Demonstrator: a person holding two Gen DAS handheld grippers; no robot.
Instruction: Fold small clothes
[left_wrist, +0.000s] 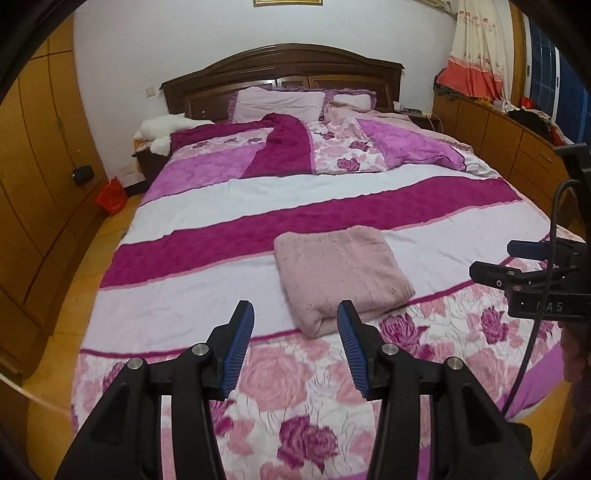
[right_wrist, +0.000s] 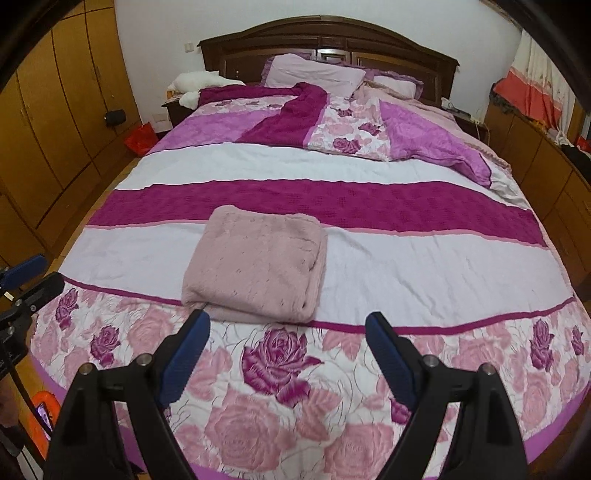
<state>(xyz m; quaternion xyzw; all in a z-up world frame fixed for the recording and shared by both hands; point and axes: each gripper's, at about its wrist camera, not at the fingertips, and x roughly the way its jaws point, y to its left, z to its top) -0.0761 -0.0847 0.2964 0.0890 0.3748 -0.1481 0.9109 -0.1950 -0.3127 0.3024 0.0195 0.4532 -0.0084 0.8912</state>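
Left wrist view: we see one left gripper (left_wrist: 295, 332), jaws spread wide, nothing between the two blue pads (left_wrist: 240, 347), hovering above the foot of the bed. One folded pink garment (left_wrist: 341, 275) lies on the bedspread (left_wrist: 207, 236), just ahead of the fingers and slightly to their right, not touching them. It straddles the white band and the edge of the rose-print band. We count two pillows (left_wrist: 279, 103) at one dark wooden headboard (left_wrist: 282, 66), one turned-back quilt (left_wrist: 332, 147), one red bag (left_wrist: 110, 195) on the floor at left. The right gripper (left_wrist: 532, 266) shows at the right edge; from this side we cannot tell its jaw state

Right wrist view: one right gripper (right_wrist: 288, 328), jaws released and wide apart, holding nothing. The same single garment (right_wrist: 258, 262) sits ahead and left of centre, its near edge close to the left blue pad (right_wrist: 184, 358), contact unclear. The left gripper (right_wrist: 26, 280) is partly in view at the left edge. One wardrobe (right_wrist: 55, 110) runs along the left wall, one low cabinet (right_wrist: 535, 166) along the right
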